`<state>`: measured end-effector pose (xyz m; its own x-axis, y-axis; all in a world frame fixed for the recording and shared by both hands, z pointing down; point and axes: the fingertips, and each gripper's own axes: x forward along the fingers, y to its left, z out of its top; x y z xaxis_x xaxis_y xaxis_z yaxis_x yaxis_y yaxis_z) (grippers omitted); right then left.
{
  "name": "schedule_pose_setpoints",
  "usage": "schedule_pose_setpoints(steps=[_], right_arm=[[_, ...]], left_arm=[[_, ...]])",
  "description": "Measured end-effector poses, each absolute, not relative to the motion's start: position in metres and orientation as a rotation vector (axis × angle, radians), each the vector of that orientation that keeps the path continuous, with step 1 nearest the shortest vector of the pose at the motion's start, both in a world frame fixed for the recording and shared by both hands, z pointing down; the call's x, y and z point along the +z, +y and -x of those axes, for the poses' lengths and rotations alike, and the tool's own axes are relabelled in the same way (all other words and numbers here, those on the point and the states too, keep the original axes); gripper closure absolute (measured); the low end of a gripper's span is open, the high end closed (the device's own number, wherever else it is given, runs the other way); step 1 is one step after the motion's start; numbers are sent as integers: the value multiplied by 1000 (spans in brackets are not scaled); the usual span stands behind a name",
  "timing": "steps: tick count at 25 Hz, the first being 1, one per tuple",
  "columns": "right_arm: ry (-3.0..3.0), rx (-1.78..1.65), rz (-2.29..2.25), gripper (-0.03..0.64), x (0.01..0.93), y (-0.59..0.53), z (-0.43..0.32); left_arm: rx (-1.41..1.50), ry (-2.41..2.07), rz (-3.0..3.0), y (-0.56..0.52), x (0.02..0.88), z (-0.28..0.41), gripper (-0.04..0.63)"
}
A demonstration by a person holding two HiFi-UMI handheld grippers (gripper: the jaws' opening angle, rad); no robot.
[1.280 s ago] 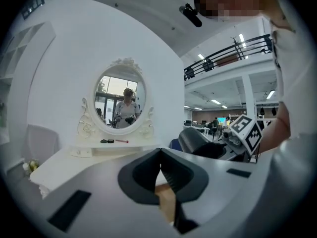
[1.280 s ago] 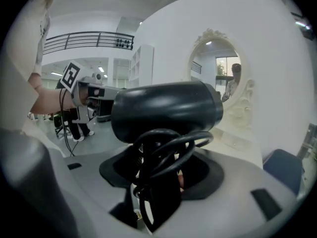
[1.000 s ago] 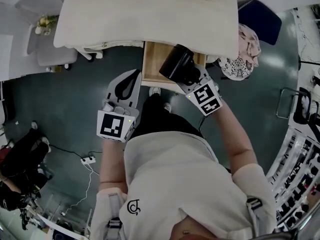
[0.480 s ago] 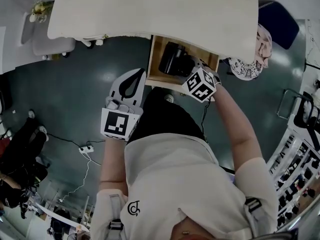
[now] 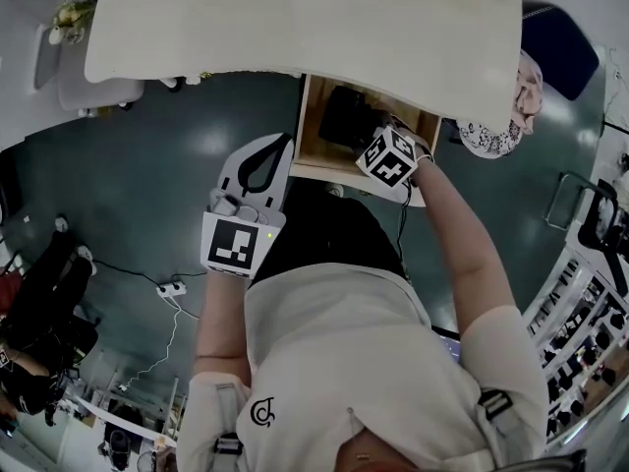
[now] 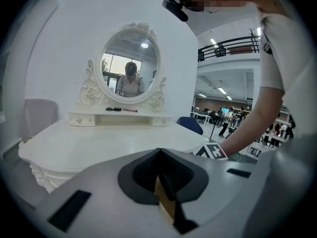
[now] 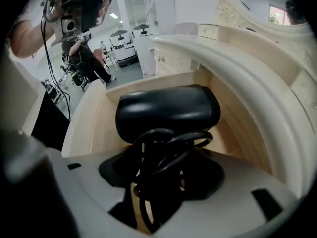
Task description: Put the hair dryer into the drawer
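The right gripper point(image 5: 371, 136) pinches the black hair dryer point(image 7: 167, 110) by its handle with its fingers, low inside the open wooden drawer point(image 5: 313, 160) under the front edge of the desk point(image 5: 295, 28). The left gripper point(image 5: 263, 157) hangs just beside the drawer, fingers pressed together, holding nothing. The cord point(image 7: 166, 145) loops around the handle. It may catch on the fingers when they let go and drag the dryer back out, or hang over the drawer's edge.

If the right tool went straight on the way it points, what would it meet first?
Likely the drawer floor: the hair dryer in the right tool would touch wood first; depth is unclear.
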<state>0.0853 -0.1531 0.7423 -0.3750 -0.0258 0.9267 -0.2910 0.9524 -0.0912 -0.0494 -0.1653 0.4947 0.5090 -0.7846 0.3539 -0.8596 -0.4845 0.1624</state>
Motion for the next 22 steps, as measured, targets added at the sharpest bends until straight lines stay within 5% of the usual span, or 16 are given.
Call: schedule_pose_setpoints(steps=[14, 22], right_arm=[[-1884, 254, -311, 347, 767, -146, -91], [-1886, 382, -311, 213, 745, -151, -87]], left_arm=[[362, -1357, -2416, -166, 506, 56, 583], [348, -1347, -2398, -166, 499, 56, 583]])
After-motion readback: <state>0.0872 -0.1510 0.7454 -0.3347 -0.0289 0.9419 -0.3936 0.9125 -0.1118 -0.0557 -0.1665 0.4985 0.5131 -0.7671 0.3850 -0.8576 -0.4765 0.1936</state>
